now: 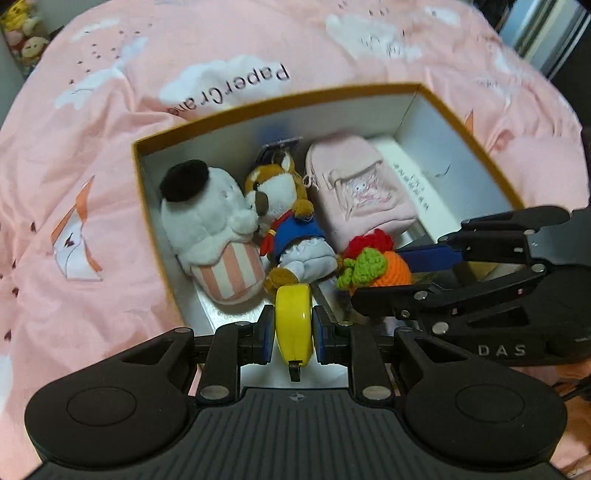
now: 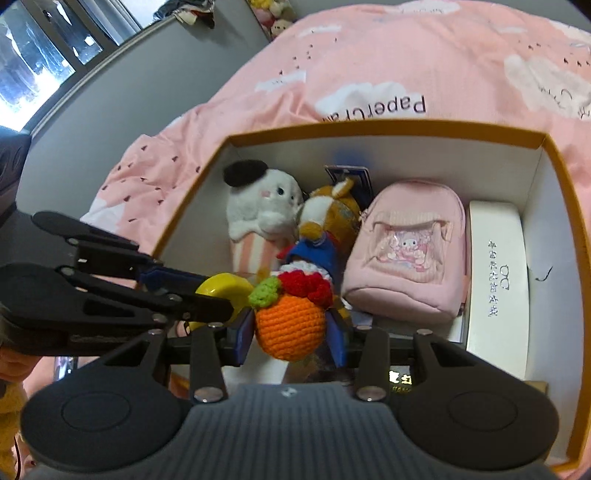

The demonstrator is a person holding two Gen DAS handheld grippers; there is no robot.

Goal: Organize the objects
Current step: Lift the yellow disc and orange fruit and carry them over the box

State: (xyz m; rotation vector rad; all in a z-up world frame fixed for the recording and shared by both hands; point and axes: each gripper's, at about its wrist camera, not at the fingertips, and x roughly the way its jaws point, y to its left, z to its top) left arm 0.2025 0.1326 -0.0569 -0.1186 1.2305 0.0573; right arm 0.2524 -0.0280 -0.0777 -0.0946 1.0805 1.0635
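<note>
An open box with an orange rim [image 1: 258, 107] [image 2: 369, 127] lies on a pink bedspread. Inside lie a white plush with a black hat [image 1: 207, 218] [image 2: 262, 206], a brown dog plush in blue [image 1: 284, 206] [image 2: 325, 218], a pink mini backpack [image 1: 354, 184] [image 2: 410, 251] and a white case [image 1: 413, 184] [image 2: 496, 280]. My left gripper [image 1: 294, 326] is shut on a yellow round tape measure [image 1: 294, 317] [image 2: 218, 291] over the box's near end. My right gripper [image 2: 291, 332] is shut on an orange crochet fruit [image 2: 290, 325] [image 1: 384, 271], just right of the left one.
The pink bedspread [image 1: 92, 166] [image 2: 406, 55] surrounds the box. Small plush toys [image 1: 22, 33] sit at the far edge. A grey wall and a window [image 2: 44, 55] stand beyond the bed. The box's right part holds bare white floor [image 1: 469, 181].
</note>
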